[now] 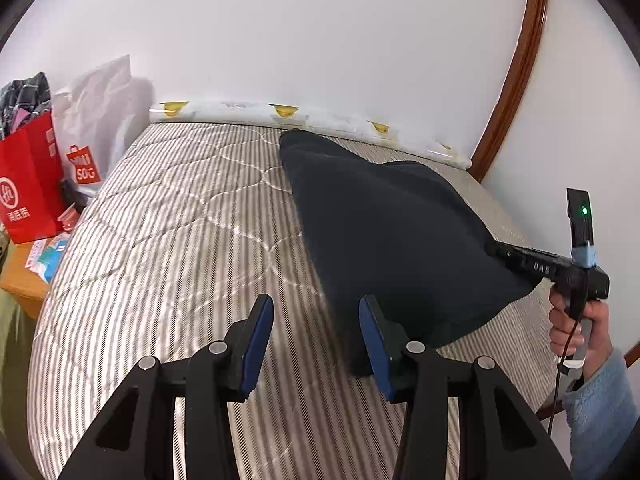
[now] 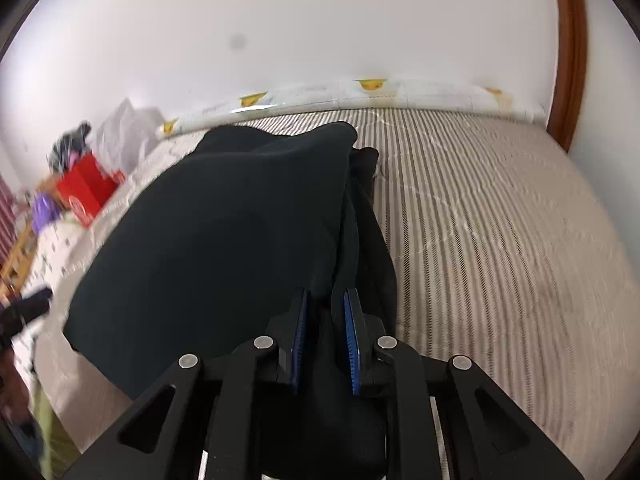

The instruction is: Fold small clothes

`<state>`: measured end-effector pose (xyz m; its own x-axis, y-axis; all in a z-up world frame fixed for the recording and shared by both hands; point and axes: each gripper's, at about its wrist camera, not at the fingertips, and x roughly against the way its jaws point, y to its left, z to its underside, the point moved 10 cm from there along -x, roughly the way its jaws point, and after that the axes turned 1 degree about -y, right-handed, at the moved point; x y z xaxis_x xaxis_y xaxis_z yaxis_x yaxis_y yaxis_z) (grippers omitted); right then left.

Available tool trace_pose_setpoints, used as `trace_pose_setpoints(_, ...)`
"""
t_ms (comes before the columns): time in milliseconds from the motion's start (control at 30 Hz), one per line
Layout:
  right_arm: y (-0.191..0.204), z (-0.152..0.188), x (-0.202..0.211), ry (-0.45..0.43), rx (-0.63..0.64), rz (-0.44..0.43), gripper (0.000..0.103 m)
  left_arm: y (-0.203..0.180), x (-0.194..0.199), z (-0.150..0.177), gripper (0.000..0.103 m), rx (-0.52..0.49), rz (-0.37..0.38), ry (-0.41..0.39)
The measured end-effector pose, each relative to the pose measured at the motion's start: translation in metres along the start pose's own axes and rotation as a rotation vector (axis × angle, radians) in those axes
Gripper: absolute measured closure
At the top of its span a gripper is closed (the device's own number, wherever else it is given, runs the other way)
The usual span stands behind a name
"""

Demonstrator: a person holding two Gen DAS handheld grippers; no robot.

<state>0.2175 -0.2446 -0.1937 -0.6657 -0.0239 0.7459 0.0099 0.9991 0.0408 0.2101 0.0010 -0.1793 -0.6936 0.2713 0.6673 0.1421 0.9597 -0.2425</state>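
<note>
A dark, near-black garment point(image 1: 384, 232) lies on the striped mattress point(image 1: 180, 220), bunched and raised toward the right. In the right wrist view my right gripper point(image 2: 326, 294) is shut on a fold of this garment point(image 2: 224, 232), and cloth fills the gap between its blue pads. My left gripper point(image 1: 316, 304) stands open over the mattress with nothing between its pads. The garment's near edge lies just beside its right finger point(image 1: 374, 332). A hand in a light blue sleeve point(image 1: 576, 320) holds the right gripper's handle at the far right.
A red paper bag point(image 1: 28, 184) and a white shopping bag point(image 1: 92, 120) stand left of the bed on a wooden surface. A rolled white pad with yellow marks point(image 1: 288, 114) lines the far edge against the wall. A curved wooden frame point(image 1: 516, 68) rises at the right.
</note>
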Motion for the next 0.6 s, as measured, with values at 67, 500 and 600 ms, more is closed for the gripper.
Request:
trace_pose_setpoints(67, -0.002, -0.001, 0.007, -0.012, 0.015, 0.019, 0.084, -0.004, -0.005, -0.004, 0.061, -0.005, 0.001, 0.001)
trace_pose_setpoints(500, 0.0, -0.008, -0.018, 0.052, 0.002, 0.007, 0.095, -0.004, -0.014, -0.005, 0.06, 0.021, 0.024, 0.021)
trace_pose_setpoints(600, 0.001, -0.015, 0.002, -0.03, 0.042, 0.012, 0.099, 0.001, -0.021, 0.002, 0.059, 0.015, 0.01, 0.057)
